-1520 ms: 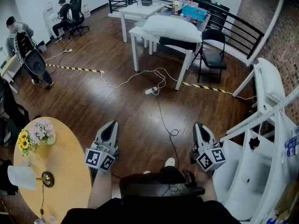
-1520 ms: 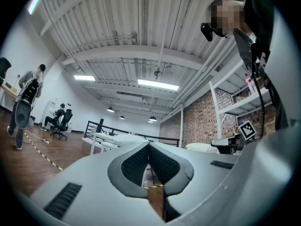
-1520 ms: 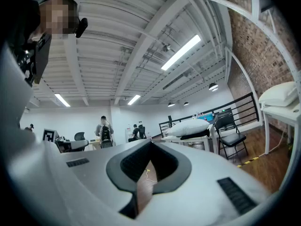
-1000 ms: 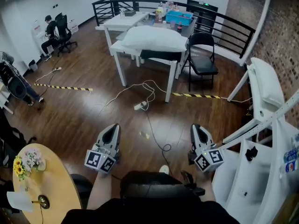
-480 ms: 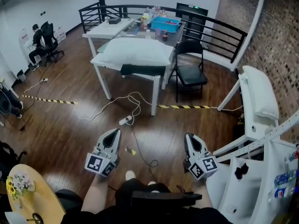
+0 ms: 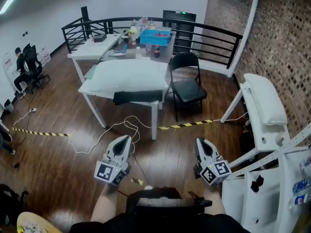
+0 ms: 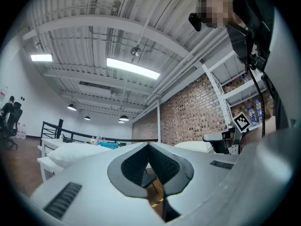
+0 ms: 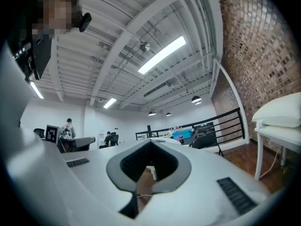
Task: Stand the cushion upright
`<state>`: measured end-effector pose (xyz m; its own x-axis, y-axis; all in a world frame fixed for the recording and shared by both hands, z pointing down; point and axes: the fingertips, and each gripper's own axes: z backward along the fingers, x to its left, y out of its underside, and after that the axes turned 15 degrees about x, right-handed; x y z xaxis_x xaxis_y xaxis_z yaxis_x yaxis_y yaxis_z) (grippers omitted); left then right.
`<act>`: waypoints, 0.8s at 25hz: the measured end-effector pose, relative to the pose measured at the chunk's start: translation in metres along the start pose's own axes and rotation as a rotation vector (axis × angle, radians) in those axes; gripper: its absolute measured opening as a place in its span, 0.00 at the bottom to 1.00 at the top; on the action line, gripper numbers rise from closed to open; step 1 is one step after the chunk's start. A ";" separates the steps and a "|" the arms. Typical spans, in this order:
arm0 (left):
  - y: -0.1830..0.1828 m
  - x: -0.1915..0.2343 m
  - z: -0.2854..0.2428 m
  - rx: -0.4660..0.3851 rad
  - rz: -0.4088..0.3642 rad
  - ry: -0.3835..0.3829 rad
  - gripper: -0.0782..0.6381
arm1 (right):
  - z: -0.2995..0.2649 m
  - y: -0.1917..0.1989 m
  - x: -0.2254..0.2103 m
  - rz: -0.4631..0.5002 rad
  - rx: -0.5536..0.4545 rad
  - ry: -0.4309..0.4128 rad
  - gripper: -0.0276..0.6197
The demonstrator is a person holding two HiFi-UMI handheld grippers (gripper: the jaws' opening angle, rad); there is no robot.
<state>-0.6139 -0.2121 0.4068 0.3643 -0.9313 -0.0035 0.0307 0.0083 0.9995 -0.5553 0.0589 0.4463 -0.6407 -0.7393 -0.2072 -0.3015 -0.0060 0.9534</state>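
Observation:
The cushion (image 6: 127,75) is a large white pillow lying flat on a white table (image 6: 155,122) ahead of me; a dark cloth (image 6: 134,96) hangs under its near edge. In the left gripper view the cushion (image 7: 70,153) shows low at the left. My left gripper (image 6: 124,141) and right gripper (image 6: 199,143) are both held above the wooden floor, well short of the table. Both are shut with nothing between the jaws. In their own views the left gripper (image 7: 148,145) and right gripper (image 8: 150,143) have the pads pressed together.
A black folding chair (image 6: 187,88) stands right of the table. A white cable (image 6: 118,126) and striped tape (image 6: 187,124) lie on the floor. A white rack with another pillow (image 6: 265,98) is at the right. A cluttered table (image 6: 154,35) and railing stand behind.
Both grippers have been carried forward across the floor. The table with the cushion now looks nearer and more central. The round yellow table has almost dropped out of view.

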 end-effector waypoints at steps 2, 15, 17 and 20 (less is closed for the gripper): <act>-0.001 0.018 -0.020 -0.010 0.008 0.022 0.11 | -0.017 -0.011 -0.006 0.001 -0.001 0.023 0.05; 0.039 0.056 -0.108 0.059 0.144 0.108 0.11 | -0.078 -0.024 -0.057 -0.040 -0.007 0.078 0.05; 0.042 0.054 -0.124 0.070 0.163 0.090 0.11 | -0.091 -0.024 -0.078 -0.047 -0.015 0.057 0.05; 0.045 0.045 -0.158 0.084 0.142 0.068 0.11 | -0.105 -0.022 -0.125 -0.086 -0.042 0.036 0.05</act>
<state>-0.4489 -0.1956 0.4471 0.4221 -0.8958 0.1390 -0.1026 0.1051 0.9892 -0.3945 0.0810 0.4747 -0.5874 -0.7588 -0.2815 -0.3241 -0.0982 0.9409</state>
